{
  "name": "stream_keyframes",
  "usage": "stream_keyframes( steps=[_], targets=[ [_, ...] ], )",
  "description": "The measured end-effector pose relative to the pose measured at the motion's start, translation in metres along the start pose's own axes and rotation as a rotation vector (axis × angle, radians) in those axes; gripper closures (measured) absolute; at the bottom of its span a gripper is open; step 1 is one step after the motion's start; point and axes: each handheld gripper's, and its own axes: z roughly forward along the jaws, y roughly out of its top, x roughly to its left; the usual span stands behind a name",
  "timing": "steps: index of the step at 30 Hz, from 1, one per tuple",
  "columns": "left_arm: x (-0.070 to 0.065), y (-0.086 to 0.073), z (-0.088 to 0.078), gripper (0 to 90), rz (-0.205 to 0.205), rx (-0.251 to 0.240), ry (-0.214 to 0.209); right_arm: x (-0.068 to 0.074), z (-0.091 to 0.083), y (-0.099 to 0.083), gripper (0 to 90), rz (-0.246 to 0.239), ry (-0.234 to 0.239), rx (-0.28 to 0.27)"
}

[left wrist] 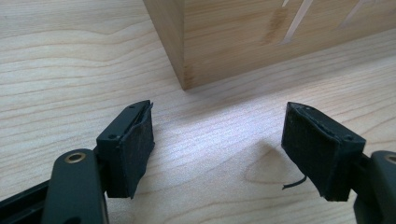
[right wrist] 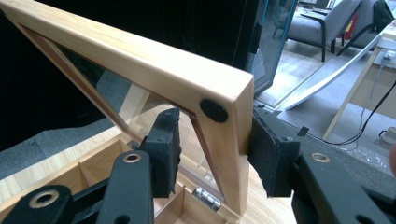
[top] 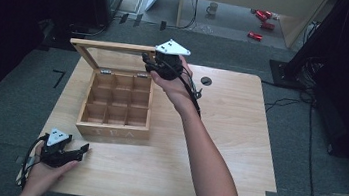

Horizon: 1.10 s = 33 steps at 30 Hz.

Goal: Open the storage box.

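Note:
A wooden tea box [top: 113,132] with several empty compartments stands at the table's left middle, and its glass-paned lid [top: 113,46] is raised nearly upright. My right gripper [top: 147,62] is at the lid's top right corner. In the right gripper view, the right gripper [right wrist: 215,154] straddles the lid's side rail [right wrist: 224,154]. One pad touches the rail's outer edge, while the other pad [right wrist: 166,149] stands a small gap off the inner edge. My left gripper [top: 83,150] rests on the table near the front left edge, open and holding nothing. In its own view, the left gripper [left wrist: 217,144] points at the tea box corner [left wrist: 184,56].
The wooden table [top: 226,150] has a round cable hole [top: 206,81] at the back. On the floor beyond it lie a mug [top: 212,8] and red cans [top: 263,18]. A dark stand [top: 292,67] sits off the back right corner.

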Motion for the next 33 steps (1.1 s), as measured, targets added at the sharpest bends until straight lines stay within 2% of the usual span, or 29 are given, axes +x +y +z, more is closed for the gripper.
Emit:
stream_keyframes(
  steps=[8,16,23,33],
  targets=[
    [0.000,0.000,0.000,25.5,0.001,0.000,-0.001,-0.010,0.016,-0.001,57.2,0.019,-0.011,0.003],
    [0.000,0.000,0.000,25.2,-0.001,-0.001,-0.006,-0.018,0.025,-0.003,59.3,0.038,-0.005,-0.016],
    [0.000,0.000,0.000,25.2,0.004,0.000,-0.007,-0.024,0.035,-0.007,59.7,0.057,-0.008,-0.008],
    [-0.001,0.000,0.001,23.0,0.008,-0.001,-0.015,-0.032,0.051,-0.016,59.4,0.120,-0.015,-0.006]
  ],
)
